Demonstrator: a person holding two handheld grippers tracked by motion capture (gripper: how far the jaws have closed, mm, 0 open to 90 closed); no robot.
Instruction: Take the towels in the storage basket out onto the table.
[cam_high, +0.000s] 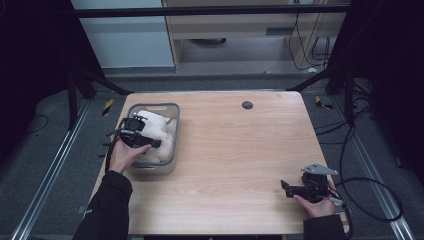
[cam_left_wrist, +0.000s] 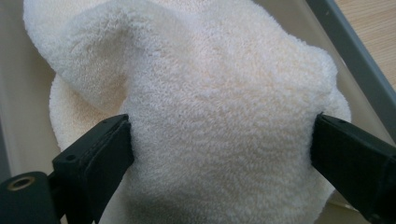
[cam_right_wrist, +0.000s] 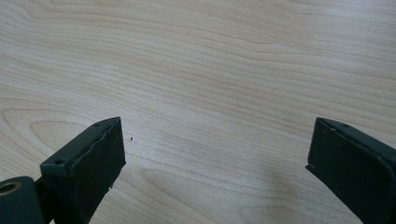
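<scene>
Where high view shows counter (cam_high: 235, 165) from above: grey bin (cam_high: 172, 131) at left side of counter, white fluffy towel (cam_high: 159, 131) piled inside. Left hand-held gripper (cam_high: 134, 131) down in bin, jaws spread wide, flanking bunched towel (cam_left_wrist: 219, 121) on both sides, touching pile, not clamped. Right hand-held gripper (cam_high: 290, 190) near right front corner of counter, well apart from bin, jaws released and wide over bare wood (cam_right_wrist: 215, 93), gripping nothing. Small dark round cap (cam_high: 247, 105) near far edge.

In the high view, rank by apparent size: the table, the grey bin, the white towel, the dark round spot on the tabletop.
1. Table
2. Grey bin
3. White towel, partly hidden by the left gripper
4. Dark round spot
</scene>
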